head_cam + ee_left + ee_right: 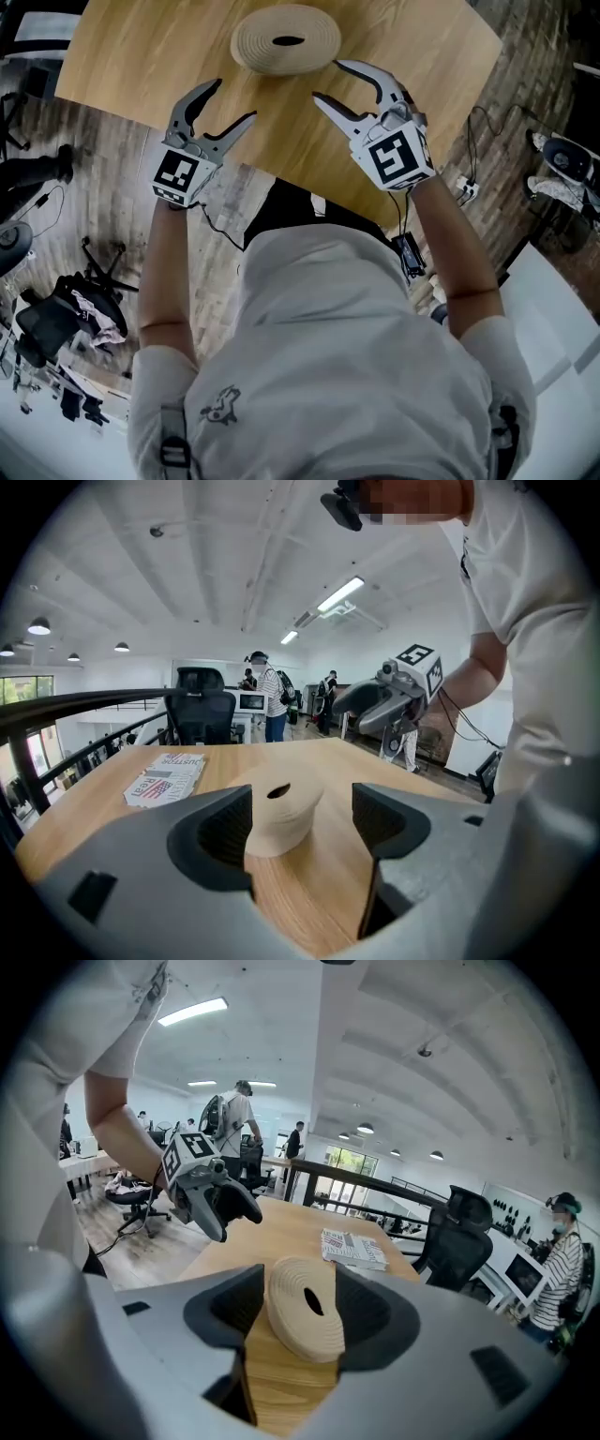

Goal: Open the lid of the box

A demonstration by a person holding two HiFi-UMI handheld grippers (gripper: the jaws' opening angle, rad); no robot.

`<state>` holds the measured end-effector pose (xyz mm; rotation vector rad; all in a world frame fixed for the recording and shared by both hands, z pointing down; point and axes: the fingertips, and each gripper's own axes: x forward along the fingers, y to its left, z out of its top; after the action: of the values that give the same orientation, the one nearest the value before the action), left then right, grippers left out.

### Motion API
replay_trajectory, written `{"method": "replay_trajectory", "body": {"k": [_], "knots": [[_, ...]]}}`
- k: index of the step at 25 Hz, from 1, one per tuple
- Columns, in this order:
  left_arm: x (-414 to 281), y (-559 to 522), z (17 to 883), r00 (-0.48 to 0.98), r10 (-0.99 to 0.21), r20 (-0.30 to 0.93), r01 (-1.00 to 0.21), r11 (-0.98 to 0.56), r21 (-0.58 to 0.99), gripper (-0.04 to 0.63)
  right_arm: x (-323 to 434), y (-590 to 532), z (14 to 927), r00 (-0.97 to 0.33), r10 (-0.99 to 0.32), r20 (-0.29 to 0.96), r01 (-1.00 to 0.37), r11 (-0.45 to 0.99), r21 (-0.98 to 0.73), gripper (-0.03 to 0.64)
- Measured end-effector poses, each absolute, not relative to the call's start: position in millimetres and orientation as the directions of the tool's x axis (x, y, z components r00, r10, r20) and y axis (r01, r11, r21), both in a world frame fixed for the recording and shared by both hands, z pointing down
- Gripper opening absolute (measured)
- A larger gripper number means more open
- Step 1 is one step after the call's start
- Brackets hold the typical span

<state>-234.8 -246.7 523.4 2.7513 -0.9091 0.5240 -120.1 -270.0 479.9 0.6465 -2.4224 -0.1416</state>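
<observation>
A round beige woven box [286, 39] with a hole in the middle of its lid sits on the wooden table [131, 66], lid down. My left gripper [234, 100] hovers in front of it on the left, jaws open and empty, a short way off. My right gripper [327, 80] stands open at the box's near right rim, one fingertip close beside it. In the left gripper view the box [281, 813] shows beyond the two fingers [225, 827]. In the right gripper view the box [302, 1307] fills the gap between the fingers [230, 1309]; no pad visibly presses on it.
A printed booklet [167, 778] lies on the table beyond the box. The table's near edge [281, 178] runs just under both grippers. Black office chairs [459, 1232] and a dark railing [84, 705] stand past the far side, with people farther back.
</observation>
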Motion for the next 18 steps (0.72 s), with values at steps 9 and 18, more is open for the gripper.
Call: {"method": "replay_trajectory", "body": {"k": [9,18], "knots": [[-252.6,-282.7,588.0,0.748,-0.478,0.460,-0.561,-0.826,0.054,0.324,-134.8,-307.9,527.3,-0.624,-0.457,0.634,-0.350,0.889,0.295,0.230],[-259.0,-314.8,655.0,0.777,-0.360,0.517,-0.450,-0.891,0.055,0.334,-150.0,-331.1,586.7,-0.563,-0.413,0.716,-0.236,0.911,0.339,0.209]]}}
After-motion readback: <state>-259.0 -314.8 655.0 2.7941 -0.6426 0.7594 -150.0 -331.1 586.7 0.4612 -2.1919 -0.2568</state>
